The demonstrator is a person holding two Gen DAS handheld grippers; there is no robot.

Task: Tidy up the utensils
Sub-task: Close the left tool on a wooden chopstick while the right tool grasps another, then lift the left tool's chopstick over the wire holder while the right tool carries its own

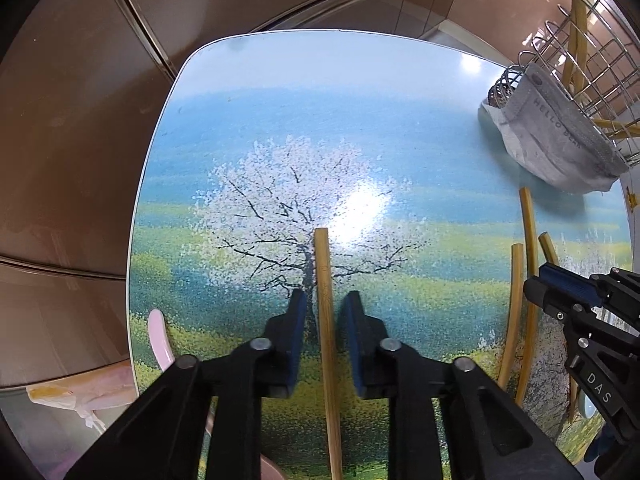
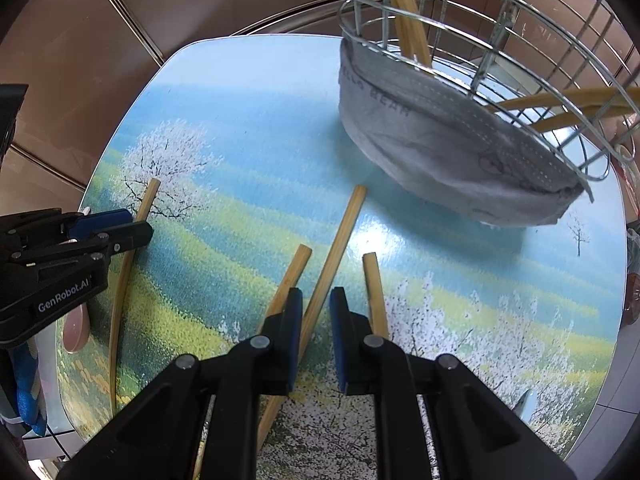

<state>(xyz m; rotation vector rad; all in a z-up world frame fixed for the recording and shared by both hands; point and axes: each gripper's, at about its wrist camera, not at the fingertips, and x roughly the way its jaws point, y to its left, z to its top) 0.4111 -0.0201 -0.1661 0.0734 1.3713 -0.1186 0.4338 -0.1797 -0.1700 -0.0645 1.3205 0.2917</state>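
While hovering over the painted tabletop [image 1: 248, 128], straddles one chopstick [image 1: 322, 256] with the left tool [image 1: 326, 300], pads just clear; brackets the middle near-right chopstick [image 2: 340, 240] with the right tool [image 2: 316, 300], grip unclear. Risks an off-centre pinch flicking either away from the far-right wire basket [image 2: 486, 56].

desk [image 2: 248, 128]: three chopsticks [image 2: 334, 256] side by side, near edge | lone chopstick [image 1: 326, 320] to their left | wire rack [image 2: 520, 60] far right, chopsticks inside | face mask [image 2: 440, 148] against rack's front
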